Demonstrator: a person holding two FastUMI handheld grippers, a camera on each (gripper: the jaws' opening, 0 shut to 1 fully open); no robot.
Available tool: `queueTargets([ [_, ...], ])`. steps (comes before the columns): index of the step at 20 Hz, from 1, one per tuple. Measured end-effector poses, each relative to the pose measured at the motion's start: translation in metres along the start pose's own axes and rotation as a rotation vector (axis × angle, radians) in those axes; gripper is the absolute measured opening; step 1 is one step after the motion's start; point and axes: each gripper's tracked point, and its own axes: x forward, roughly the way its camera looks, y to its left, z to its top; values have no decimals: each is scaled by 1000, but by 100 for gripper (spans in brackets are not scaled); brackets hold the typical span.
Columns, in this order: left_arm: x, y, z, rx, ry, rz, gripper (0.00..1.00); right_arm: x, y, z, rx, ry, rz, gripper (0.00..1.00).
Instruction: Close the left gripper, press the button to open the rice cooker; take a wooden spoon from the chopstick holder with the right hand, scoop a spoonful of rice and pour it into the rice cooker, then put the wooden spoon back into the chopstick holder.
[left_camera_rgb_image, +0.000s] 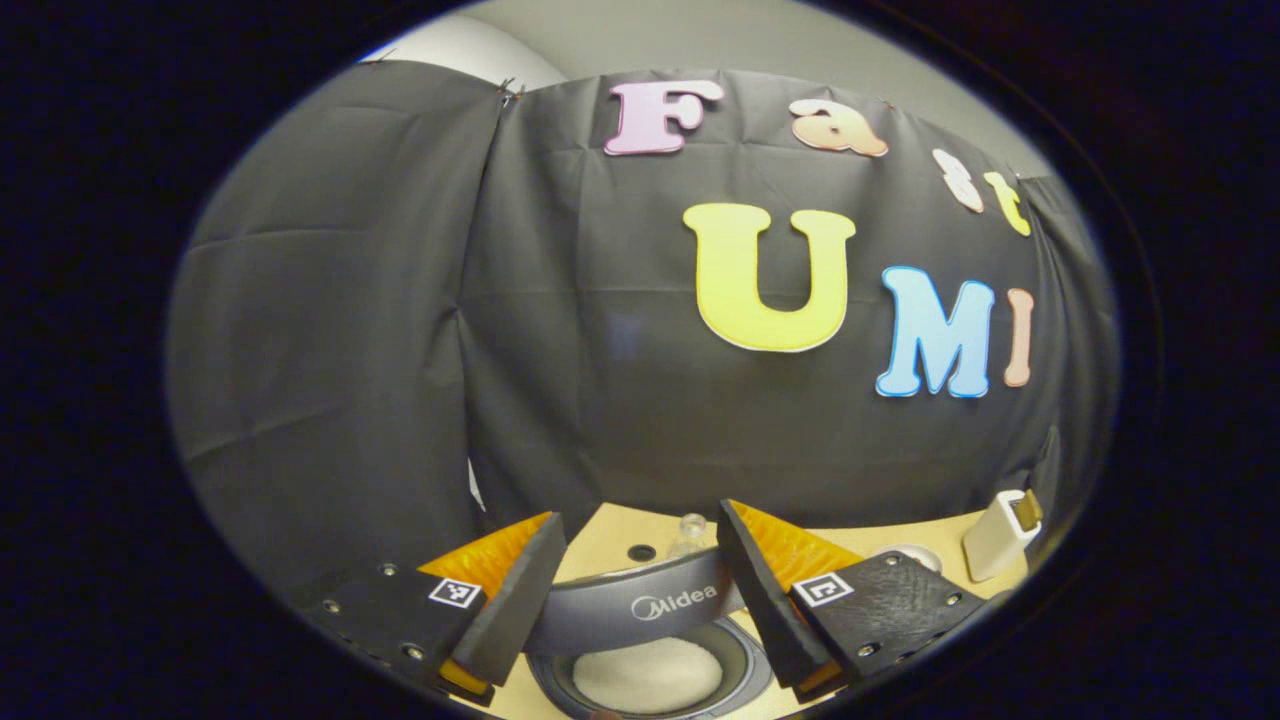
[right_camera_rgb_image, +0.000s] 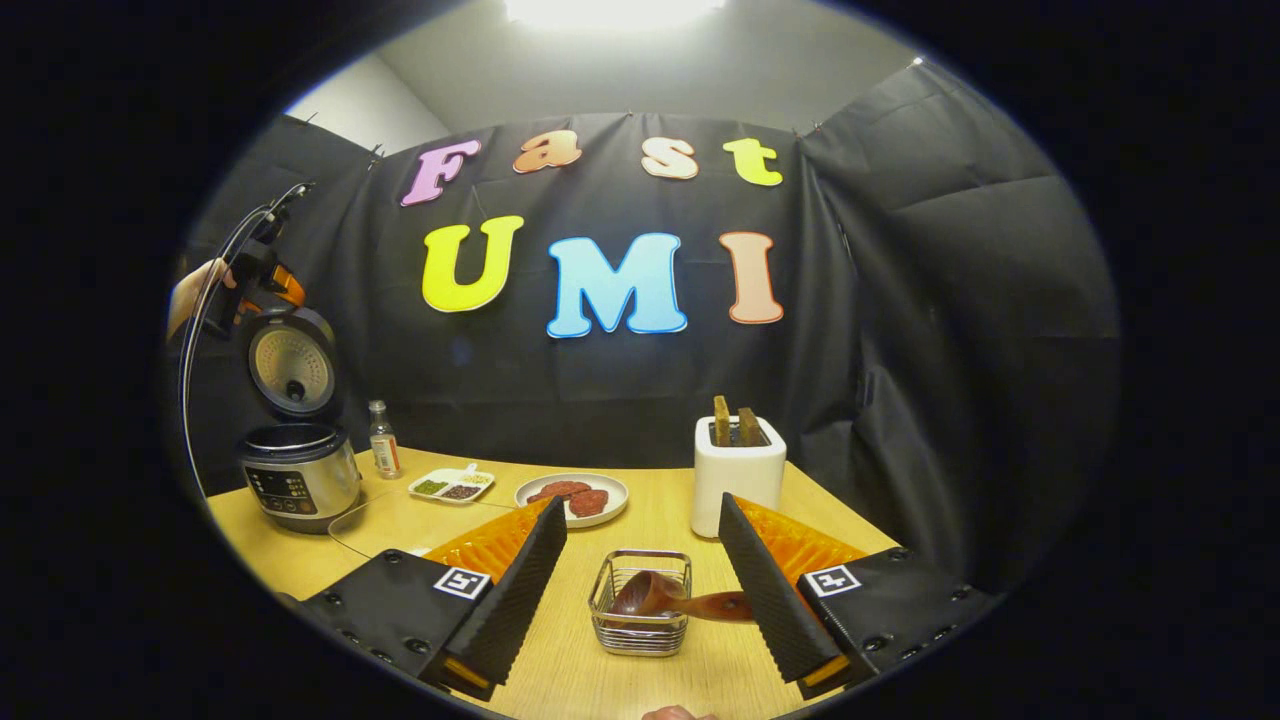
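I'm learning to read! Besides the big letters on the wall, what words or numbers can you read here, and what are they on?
"Midea": on the grey band of the rice cooker, in the left gripper view.
Front panel of the cooker: too small to read.
Label on the bottle: too small to read.
Nothing else has words or numbers.

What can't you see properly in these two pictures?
- Left gripper view: the rice cooker is cut off by the bottom edge, and the left gripper's fingers hide its sides.
- Right gripper view: the wooden spoon's handle end is hidden behind the right gripper's finger.
- Right gripper view: the food in the divided dish is too small to name.
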Motion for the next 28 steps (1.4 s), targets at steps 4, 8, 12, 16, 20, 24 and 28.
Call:
queueTargets([
  [4, -16, -17, -37, -35, 96, -60, 96, -1, 7, -1, 22, -3, 29, 98],
  [8, -29, -34, -107, -64, 257, -100, 97, -4, 28, -2, 79, -4, 110, 98],
  [12, -40, -45, -146, -11, 260, -105, 98, -12, 36, 2, 27, -34, 130, 98],
  [16, -44, -51, -187, 55, 265, -80, 98, -19, 55, -2, 77, -33, 199, 98],
  [20, -48, -52, -213, 111, 277, -88, 98, -20, 56, 3, 80, -65, 191, 98],
  [24, -44, -51, -212, 129, 223, -121, 98, -18, 64, -2, 65, -60, 220, 93],
  [28, -46, -50, -215, 145, 185, -159, 99, -11, 68, -16, 90, -17, 226, 98],
])
